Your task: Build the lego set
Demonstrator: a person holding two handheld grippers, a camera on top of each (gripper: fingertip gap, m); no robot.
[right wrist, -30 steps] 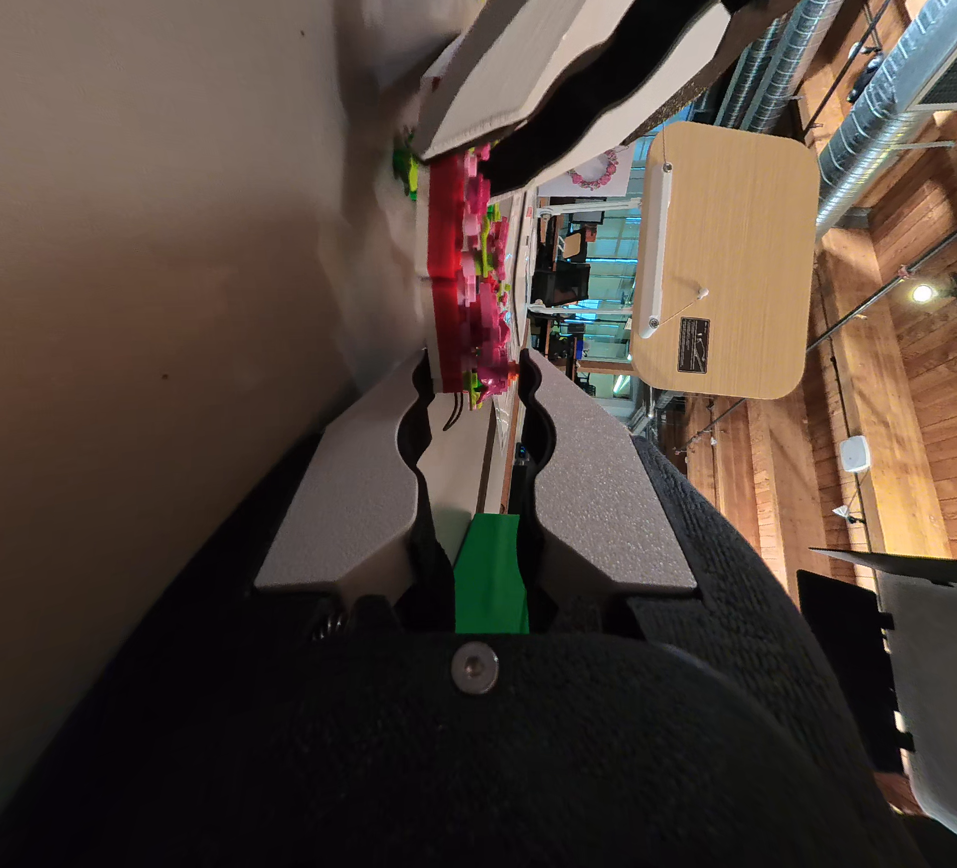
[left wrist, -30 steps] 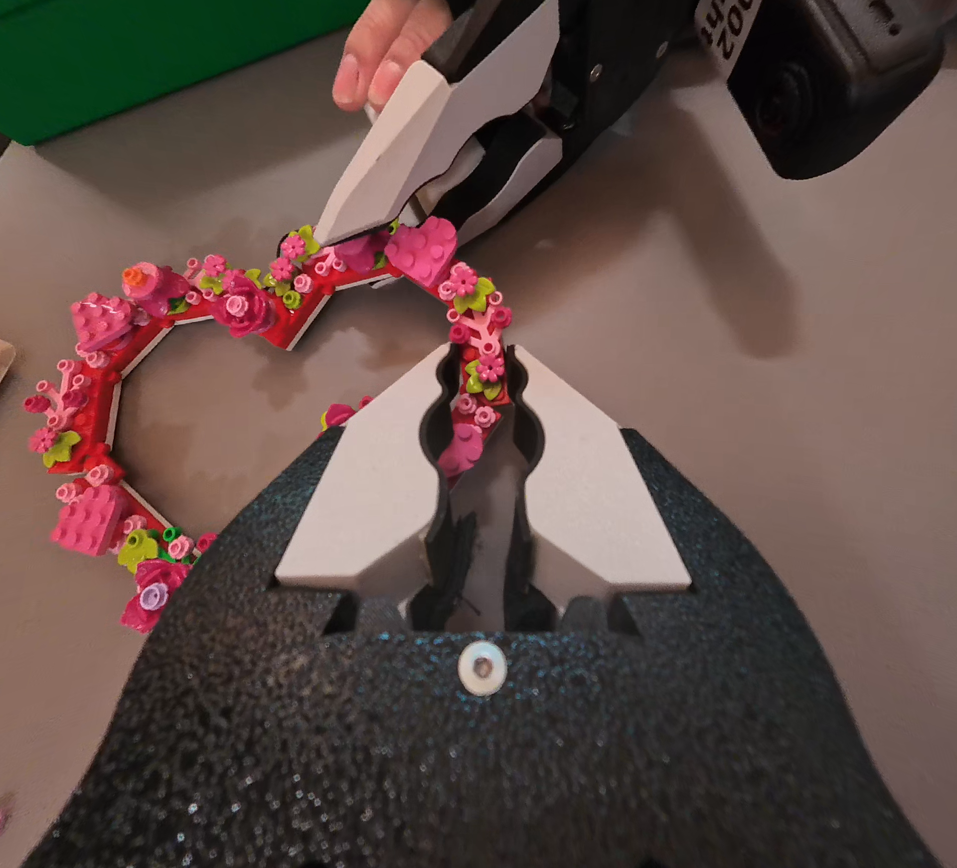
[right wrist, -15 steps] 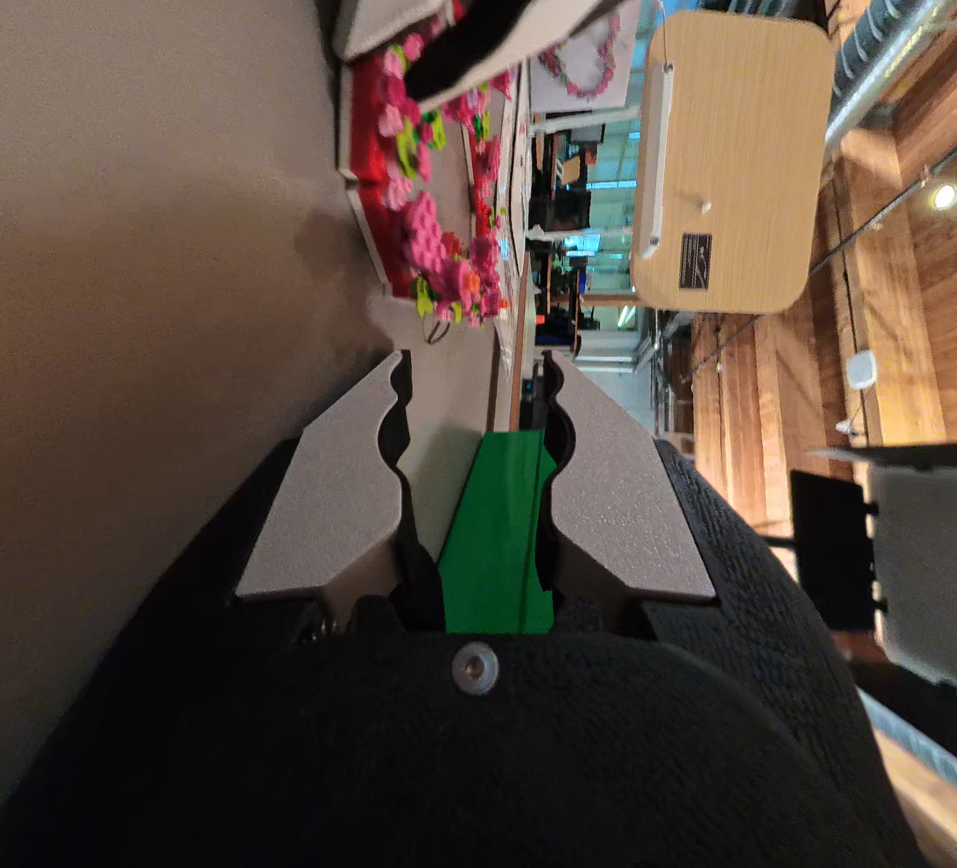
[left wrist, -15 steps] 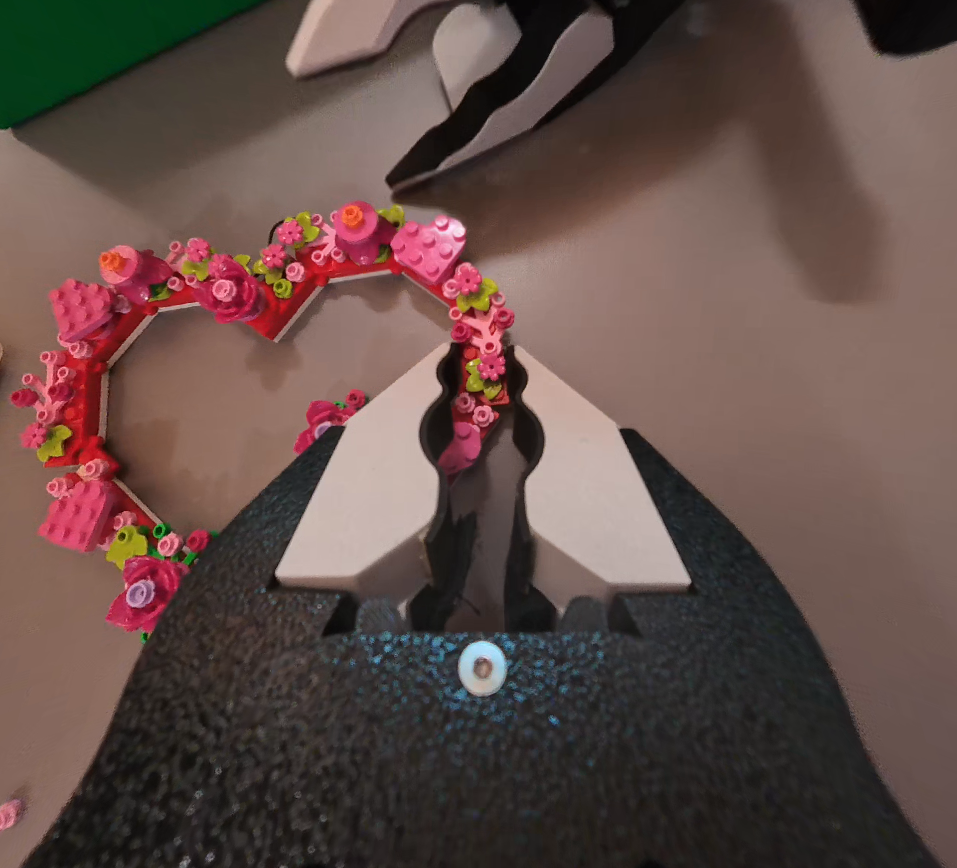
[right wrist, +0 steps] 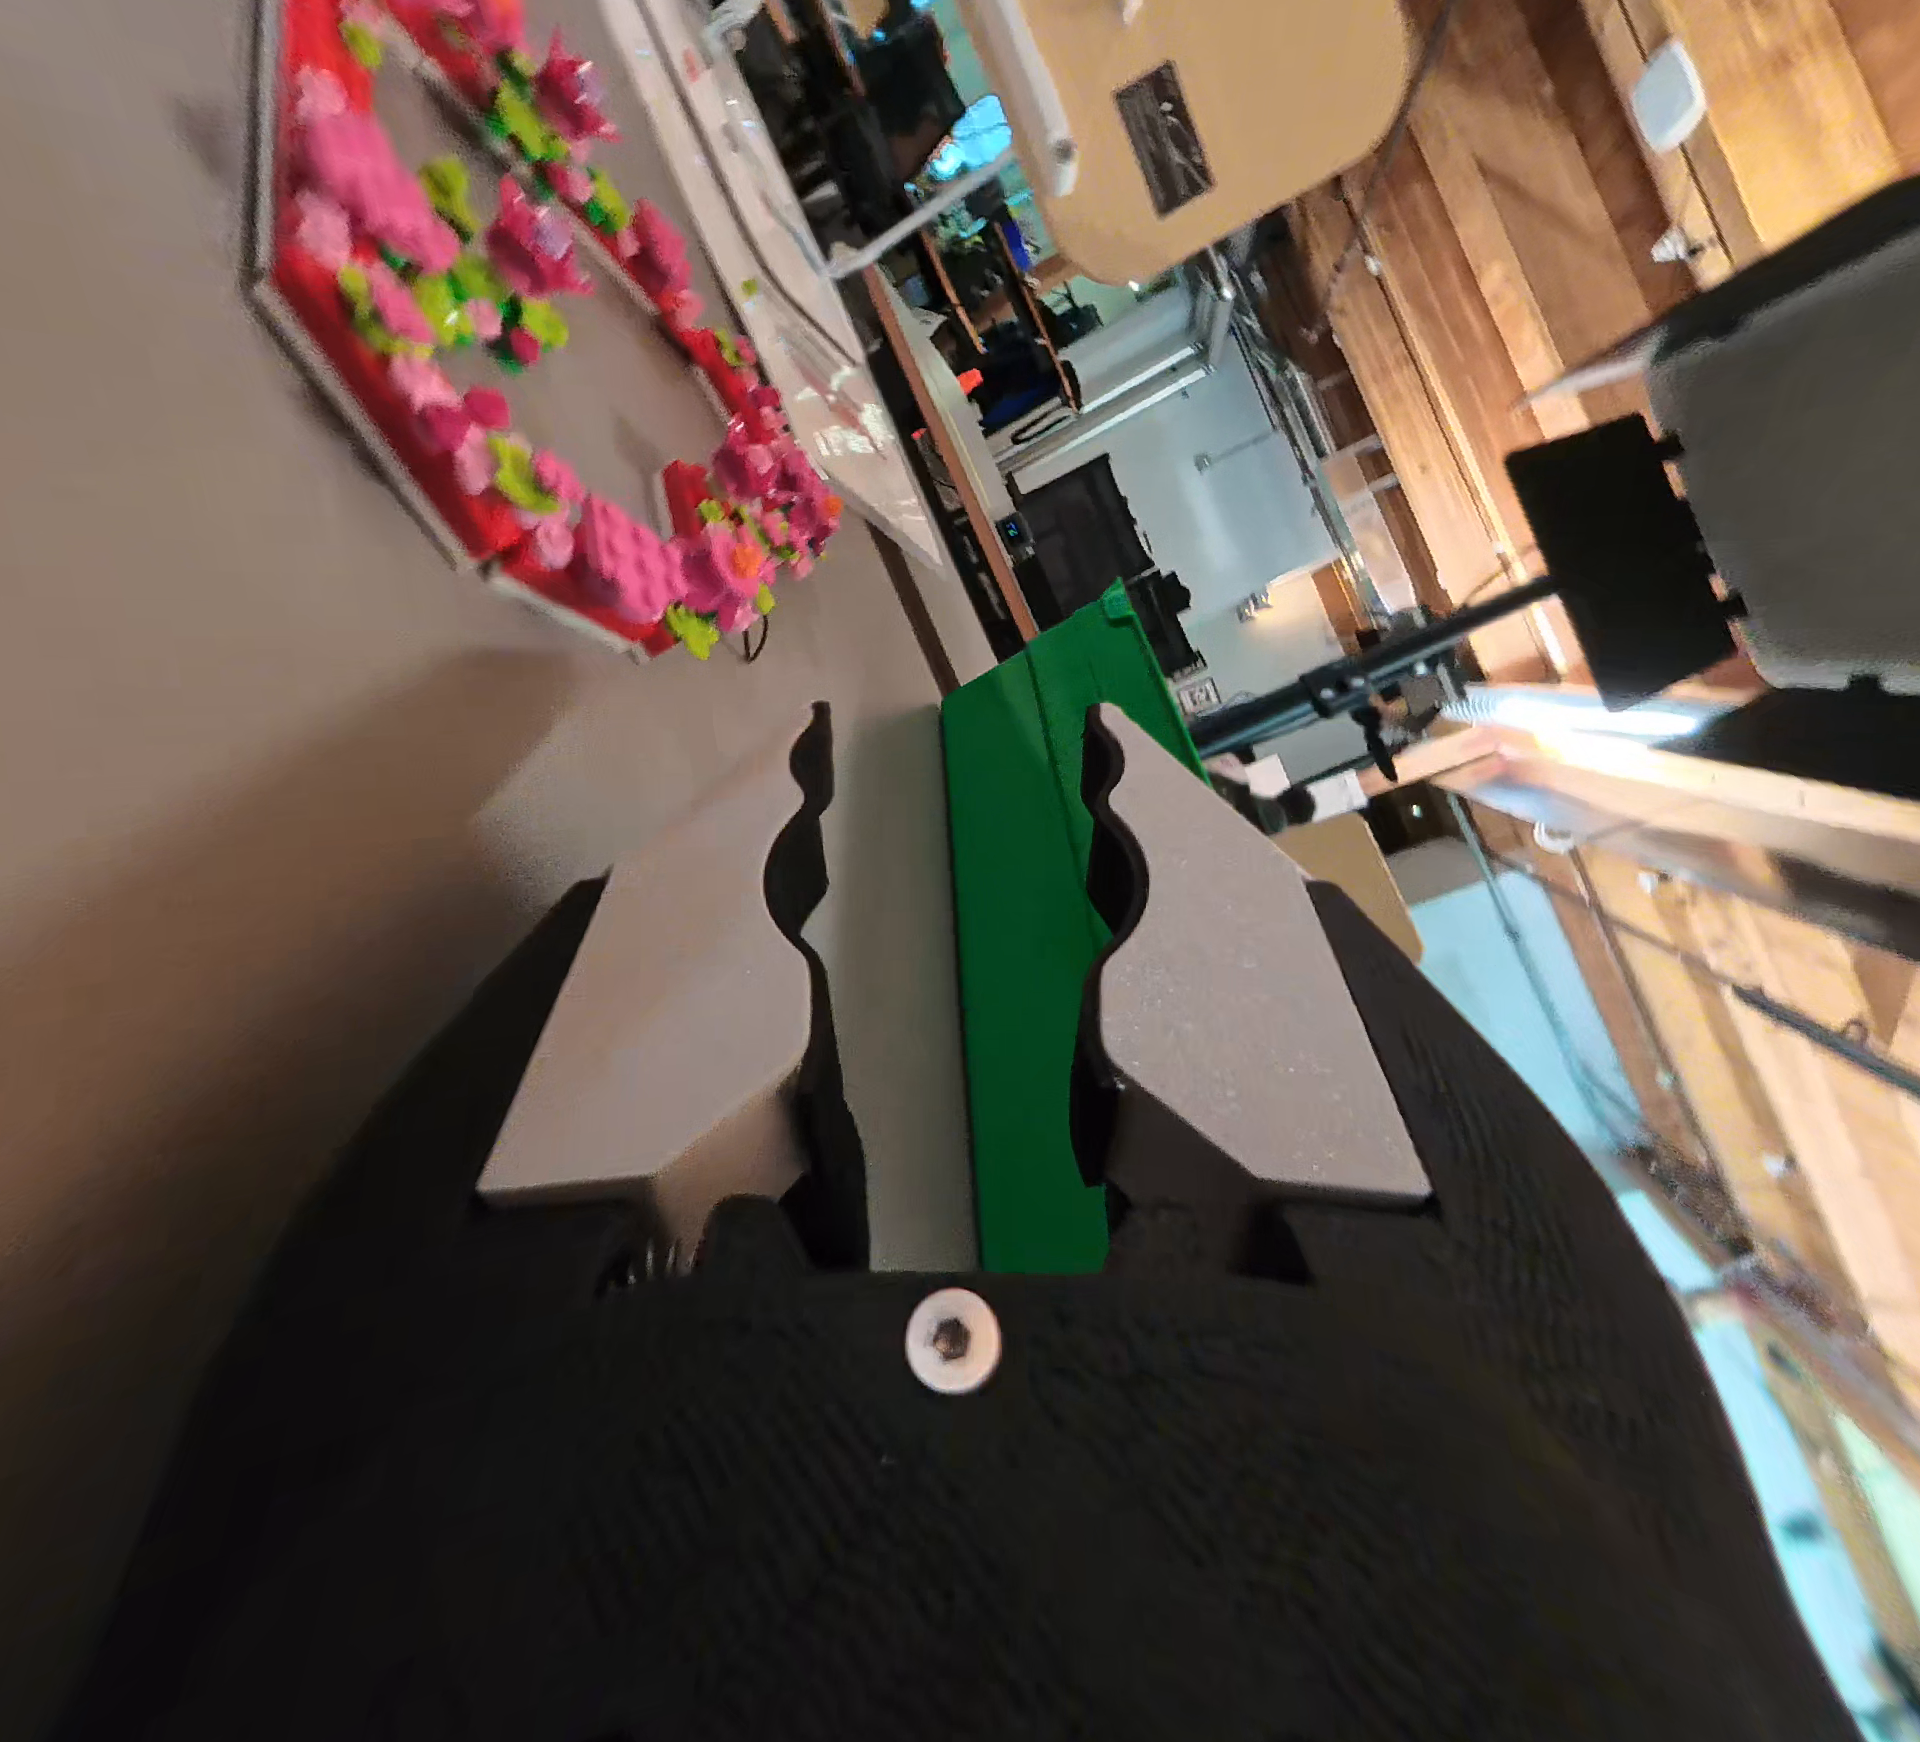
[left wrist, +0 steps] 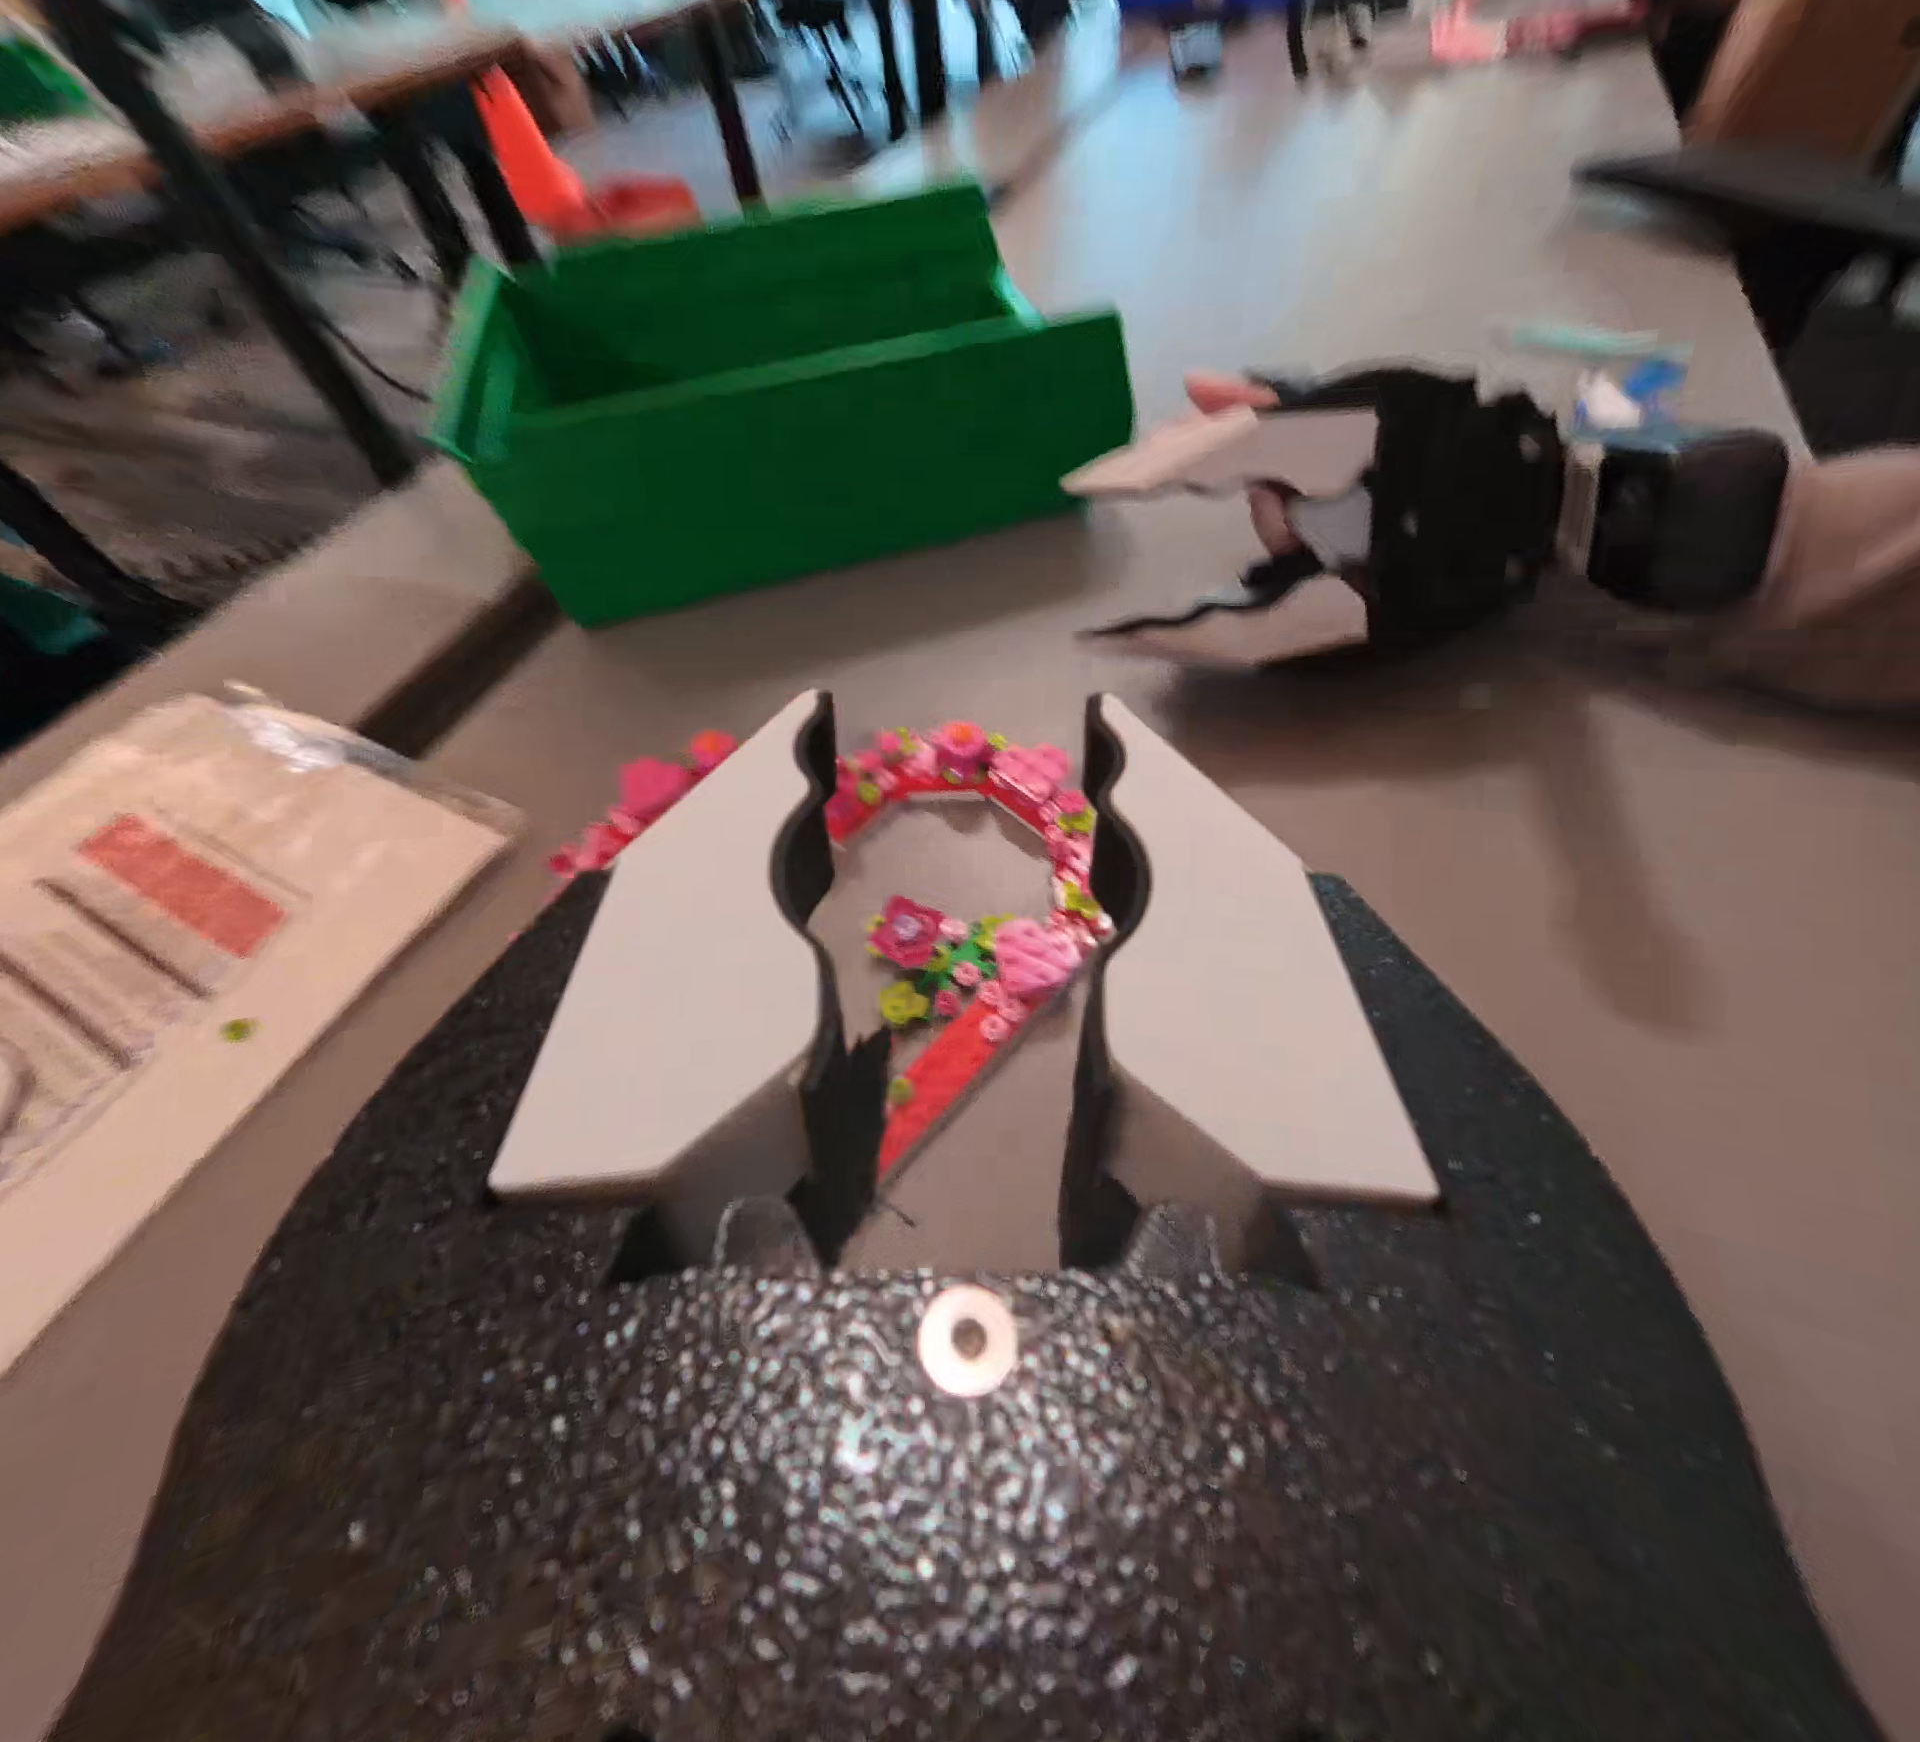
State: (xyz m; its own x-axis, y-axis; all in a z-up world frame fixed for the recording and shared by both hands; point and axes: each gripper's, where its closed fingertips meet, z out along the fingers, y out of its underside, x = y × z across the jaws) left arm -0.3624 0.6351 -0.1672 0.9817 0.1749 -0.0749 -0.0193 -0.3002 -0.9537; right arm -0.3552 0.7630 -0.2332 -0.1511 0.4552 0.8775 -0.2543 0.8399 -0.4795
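A heart-shaped lego wreath (left wrist: 1023, 799), red plates covered in pink flowers and green leaves, lies flat on the grey table (left wrist: 1455, 913). My left gripper (left wrist: 958, 716) is open and empty, raised above the wreath, which shows between its fingers. My right gripper (right wrist: 958, 721) is open and empty, turned on its side, well back from the wreath (right wrist: 436, 279). The right gripper also shows in the left wrist view (left wrist: 1164, 549), held by a hand at the right of the table.
A green bin (left wrist: 769, 404) stands open at the table's far side; it also shows in the right wrist view (right wrist: 1023, 913). A paper instruction sheet (left wrist: 156, 923) in a clear sleeve lies at the left. A table edge (left wrist: 457, 684) runs beside the sheet. Some 15 cm of space lies between my two pairs of fingers.
My left gripper let go of the wreath, opened and lifted up and back. My right gripper opened wider and drew away to the right. The wreath now lies free.
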